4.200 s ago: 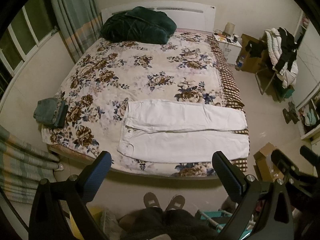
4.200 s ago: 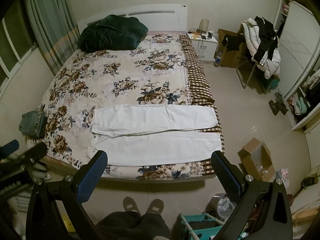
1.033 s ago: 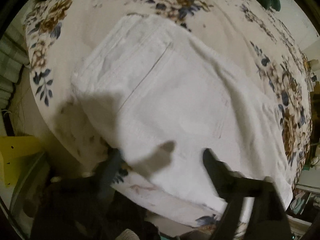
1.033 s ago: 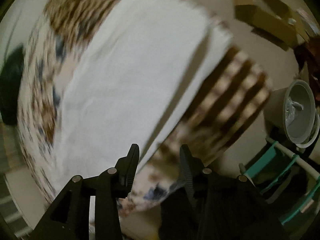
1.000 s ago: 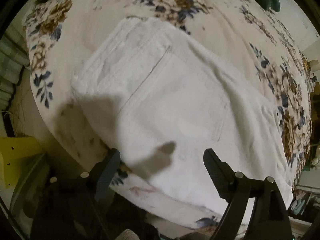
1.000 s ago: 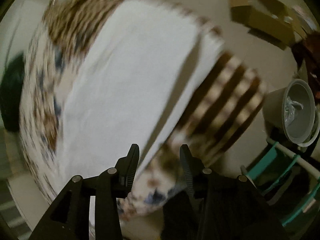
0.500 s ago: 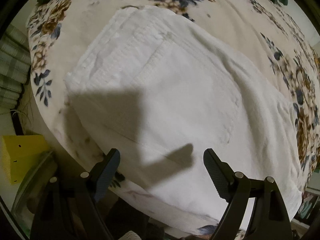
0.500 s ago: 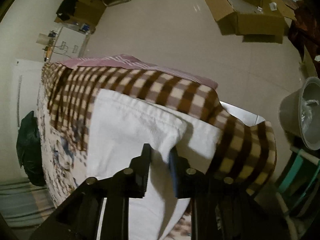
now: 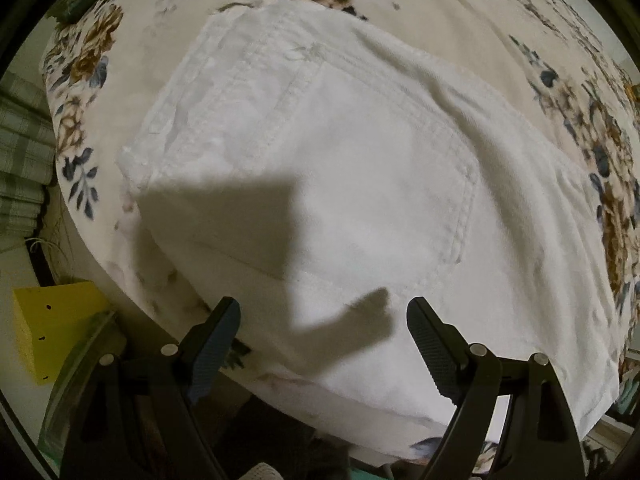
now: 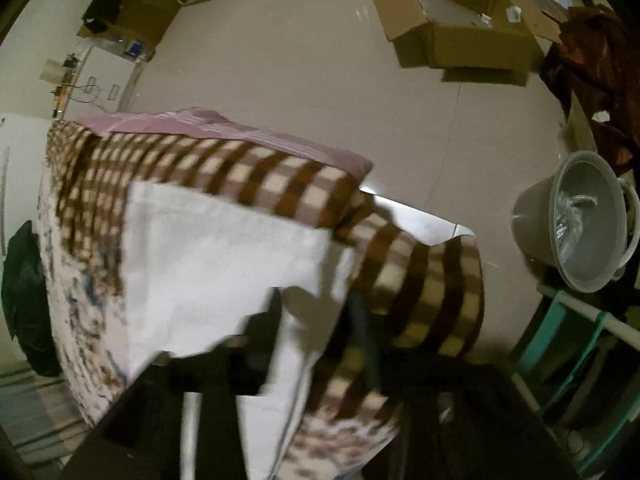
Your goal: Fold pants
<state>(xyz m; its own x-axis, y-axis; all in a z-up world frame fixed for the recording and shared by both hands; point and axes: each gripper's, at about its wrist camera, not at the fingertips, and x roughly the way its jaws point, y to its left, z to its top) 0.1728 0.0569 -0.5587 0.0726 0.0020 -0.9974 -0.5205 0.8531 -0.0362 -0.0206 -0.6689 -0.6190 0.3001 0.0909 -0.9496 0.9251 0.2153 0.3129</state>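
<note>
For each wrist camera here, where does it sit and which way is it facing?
Left wrist: on the left gripper, above the waist end of the white pants on the floral bedspread; both open fingers show.
Right wrist: on the right gripper, at the leg end by the checked blanket; fingers blurred.
Shared: pants and bedspread.

Dim yellowish room light, heavy fisheye bending and dark corners. Left view's sharp, big shadow across the pants [image 9: 340, 168]; right view's badly motion-blurred.
</note>
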